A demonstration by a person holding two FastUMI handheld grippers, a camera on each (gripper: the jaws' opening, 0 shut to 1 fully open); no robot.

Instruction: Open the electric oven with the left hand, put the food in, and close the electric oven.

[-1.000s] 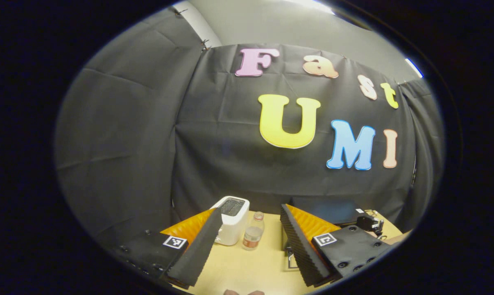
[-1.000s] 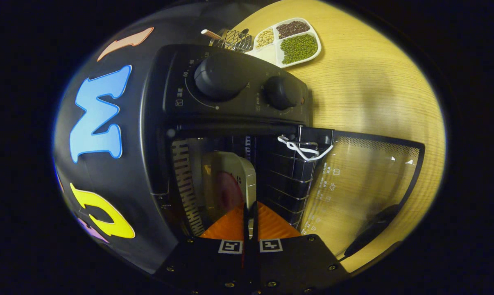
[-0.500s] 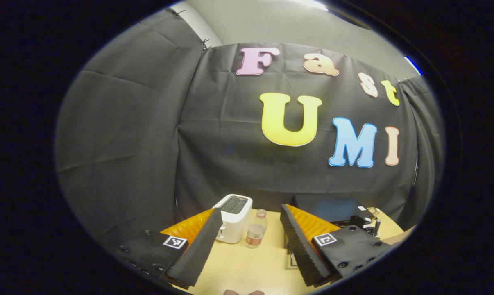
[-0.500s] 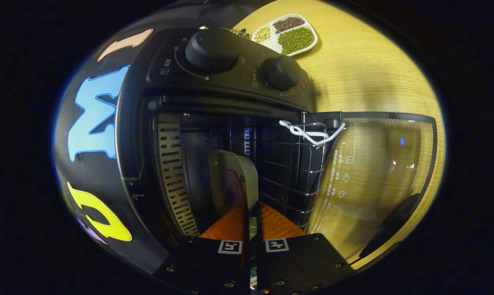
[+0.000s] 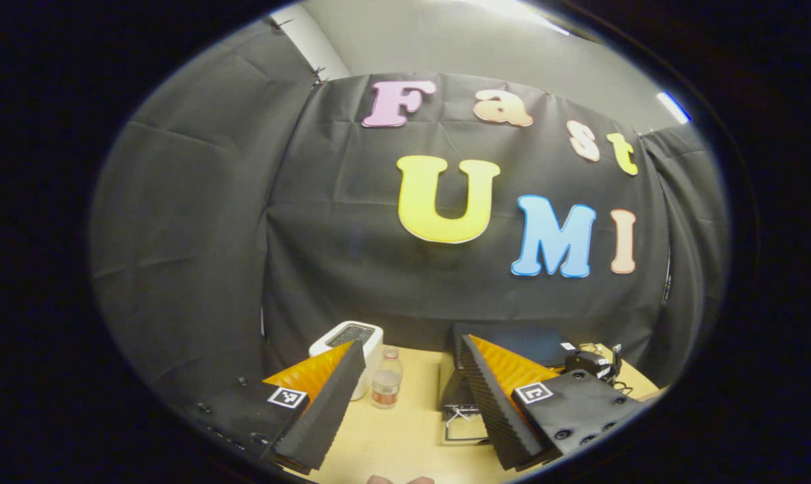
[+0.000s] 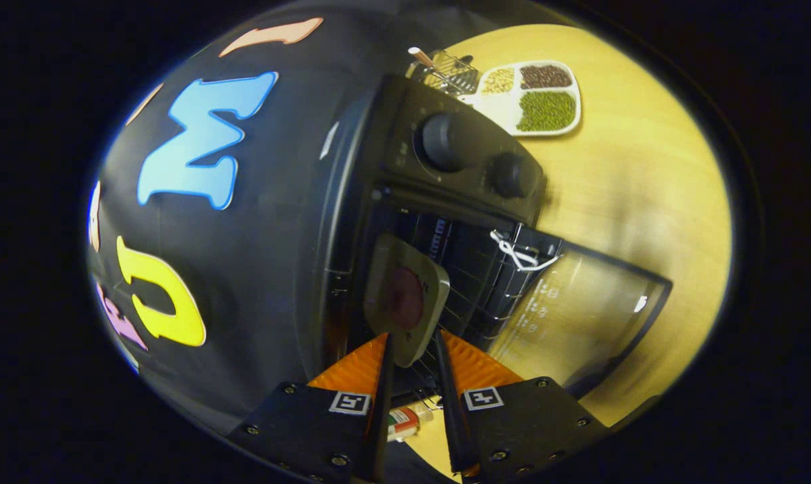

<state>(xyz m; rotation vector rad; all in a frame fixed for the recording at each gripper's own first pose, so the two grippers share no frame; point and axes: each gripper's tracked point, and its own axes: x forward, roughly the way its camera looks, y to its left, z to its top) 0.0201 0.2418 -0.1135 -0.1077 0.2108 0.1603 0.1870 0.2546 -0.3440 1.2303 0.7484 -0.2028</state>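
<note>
Wooden table (image 6: 621, 195); open oven (image 6: 446, 175); plate (image 6: 405, 296) between parted right gripper (image 6: 412, 349) fingers.

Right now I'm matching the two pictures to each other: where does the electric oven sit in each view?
Left gripper view: the electric oven is low and right of centre, a dark box at the back of the table.
Right gripper view: the electric oven is in the centre, knobs uppermost, with its glass door open toward the lower right.
Shared landmark: the wooden table.

Oven (image 6: 405, 222) layout, door down

Plate (image 6: 405, 299) sits in the oven's mouth on the rack (image 6: 476, 282); door (image 6: 580, 316) lies flat in front; divided tray (image 6: 533, 97) beside the knob end.
</note>
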